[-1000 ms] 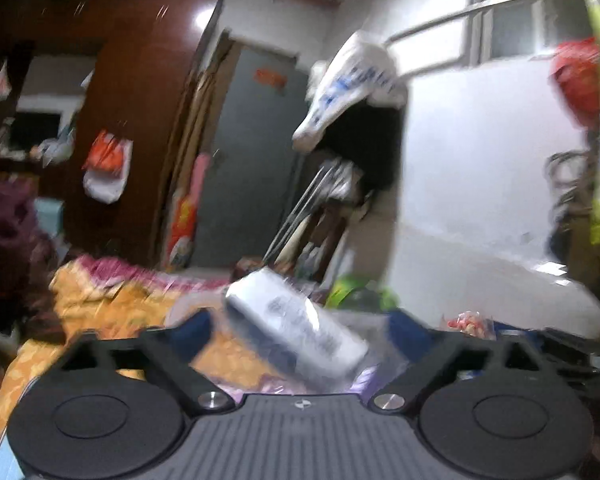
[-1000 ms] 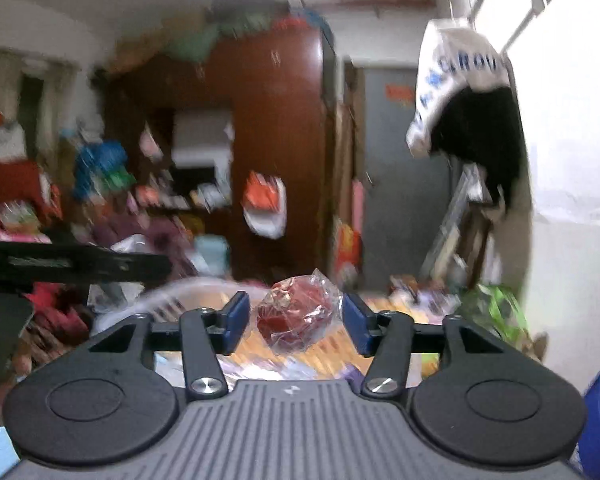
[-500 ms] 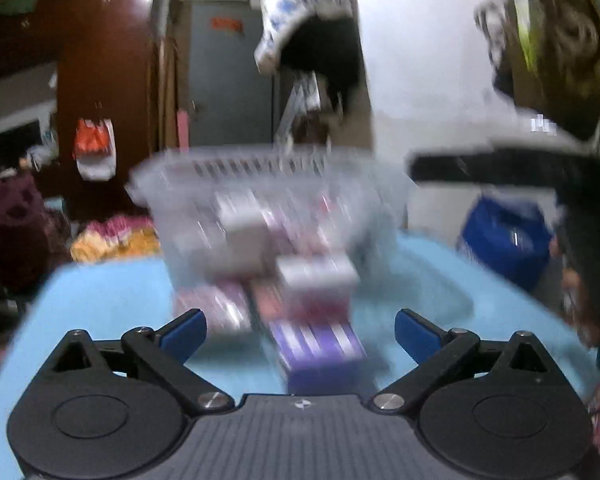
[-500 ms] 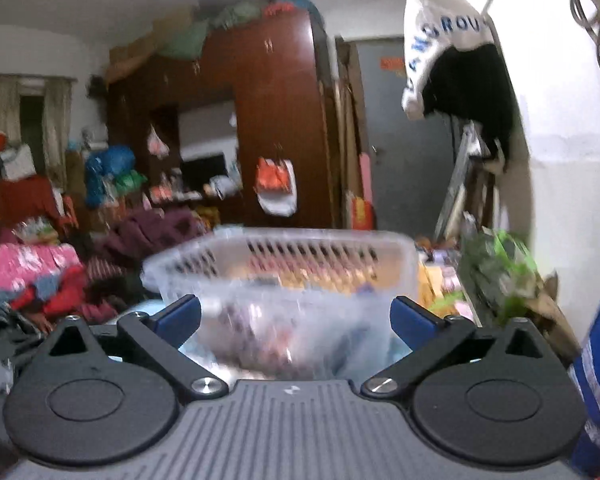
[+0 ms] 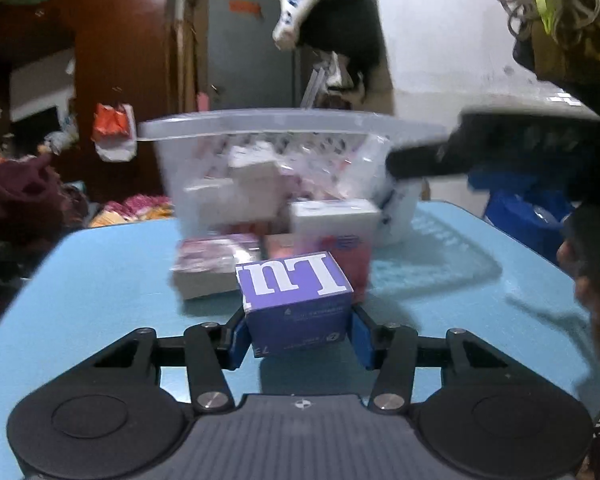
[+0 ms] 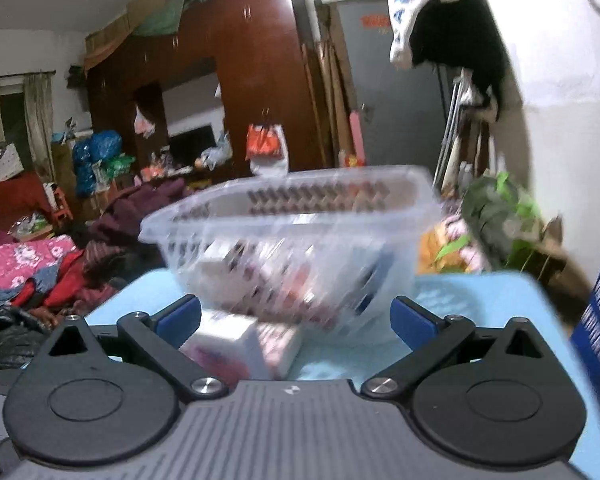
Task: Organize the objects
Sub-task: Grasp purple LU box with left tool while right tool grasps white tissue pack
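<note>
Blue table [image 5: 100, 280]: left claw [image 5: 298, 336] just clamped on purple box [image 5: 296, 300], right claw [image 6: 296, 314] apart.

Basket [image 6: 380, 184]: clear, glossy plastic with perforated walls. Purple box [image 5: 296, 312]: smooth printed cardboard. Counter [image 5: 440, 272]: matt light-blue surface. Wardrobe [image 6: 260, 80]: glossy dark wood. Left hand-held gripper [image 5: 298, 336]: matt black plastic.

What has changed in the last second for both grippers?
The left gripper came down to the table; its fingers have just closed on the purple box. The right gripper let go of its red packet and stands open. The basket stayed put.
</note>
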